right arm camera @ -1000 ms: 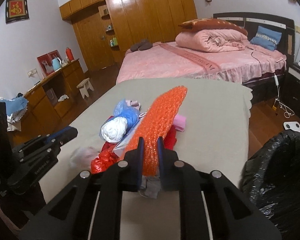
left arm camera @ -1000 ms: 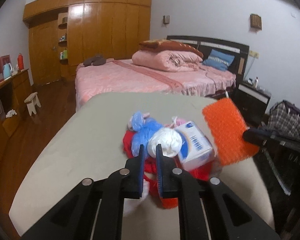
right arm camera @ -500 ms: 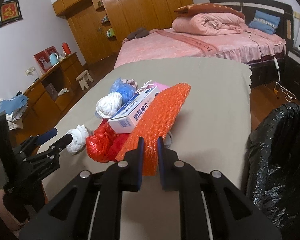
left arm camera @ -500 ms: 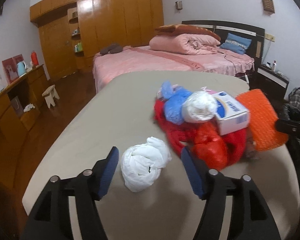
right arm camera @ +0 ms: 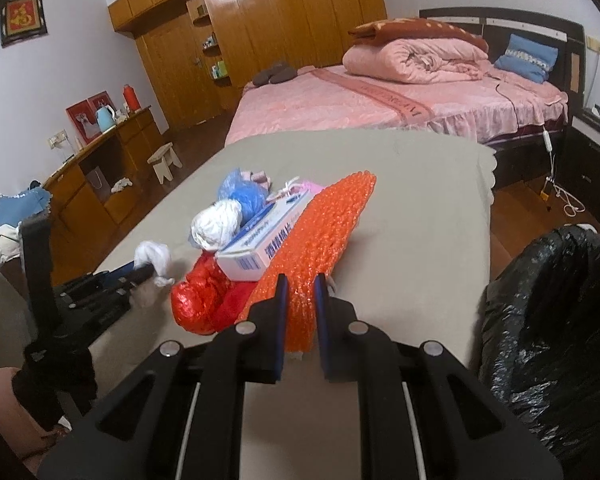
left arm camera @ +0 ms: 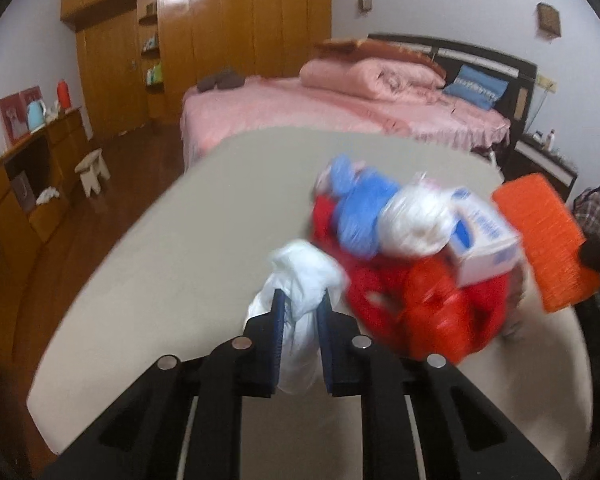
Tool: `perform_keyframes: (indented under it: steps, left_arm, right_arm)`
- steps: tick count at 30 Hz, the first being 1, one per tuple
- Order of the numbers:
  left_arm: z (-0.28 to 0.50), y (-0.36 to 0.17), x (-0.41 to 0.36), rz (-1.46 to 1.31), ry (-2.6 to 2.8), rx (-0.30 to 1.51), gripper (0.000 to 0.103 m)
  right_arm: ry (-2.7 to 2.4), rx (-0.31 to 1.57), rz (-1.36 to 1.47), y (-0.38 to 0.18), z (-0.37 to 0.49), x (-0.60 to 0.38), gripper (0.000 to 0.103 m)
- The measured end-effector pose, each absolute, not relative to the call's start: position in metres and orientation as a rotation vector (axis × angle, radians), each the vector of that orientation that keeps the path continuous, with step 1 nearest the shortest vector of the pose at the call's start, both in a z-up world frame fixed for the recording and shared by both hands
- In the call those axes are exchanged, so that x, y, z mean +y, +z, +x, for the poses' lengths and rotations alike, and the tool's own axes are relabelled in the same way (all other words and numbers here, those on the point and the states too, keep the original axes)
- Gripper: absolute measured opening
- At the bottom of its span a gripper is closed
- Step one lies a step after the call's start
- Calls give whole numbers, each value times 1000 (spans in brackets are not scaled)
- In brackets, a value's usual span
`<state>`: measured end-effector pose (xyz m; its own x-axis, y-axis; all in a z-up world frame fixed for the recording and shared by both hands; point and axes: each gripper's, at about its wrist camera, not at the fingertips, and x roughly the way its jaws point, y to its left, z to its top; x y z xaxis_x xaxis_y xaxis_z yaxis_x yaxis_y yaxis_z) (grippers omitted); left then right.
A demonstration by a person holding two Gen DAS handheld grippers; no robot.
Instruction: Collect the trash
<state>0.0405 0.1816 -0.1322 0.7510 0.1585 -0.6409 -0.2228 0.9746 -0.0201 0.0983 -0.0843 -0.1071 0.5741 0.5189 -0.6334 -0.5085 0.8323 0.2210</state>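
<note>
My left gripper (left arm camera: 300, 300) has its jaws closing, and the pads press on a crumpled white plastic bag (left arm camera: 304, 272) on the grey table (left arm camera: 180, 260). The same bag (right arm camera: 154, 256) shows at the left in the right wrist view. Just right of it lies a trash pile: a red bag (left arm camera: 432, 304), a blue bag (left arm camera: 360, 208), a white balled bag (left arm camera: 416, 220) and a white-and-blue box (left arm camera: 480, 236). My right gripper (right arm camera: 299, 280) is shut on the near end of an orange bubble wrap sheet (right arm camera: 324, 224), which leans against the pile.
A bin lined with a black trash bag (right arm camera: 552, 320) stands off the table's right edge. Beyond the table is a pink bed (right arm camera: 360, 108). A wooden sideboard (right arm camera: 100, 176) and a small stool (right arm camera: 164, 160) are on the left.
The left gripper opened wide around the white bag, sank a little, and its jaws have come together on it. The right gripper still holds the orange bubble wrap.
</note>
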Motion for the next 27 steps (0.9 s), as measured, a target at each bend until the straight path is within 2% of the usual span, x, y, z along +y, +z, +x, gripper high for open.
perform_keyframes:
  steps: [12,19,27]
  left_arm:
    - [40,-64,102,-86,-22,536,16]
    - [57,-54,34,-65,-202,525,16]
    - [76,-56,-54,-36,-413,539,16]
  right_arm:
    - [513,654,66,-70,84,-138,12]
    - [382,631,83,-65,73,-196,12]
    - [199,658,118,-84,64,-270,12]
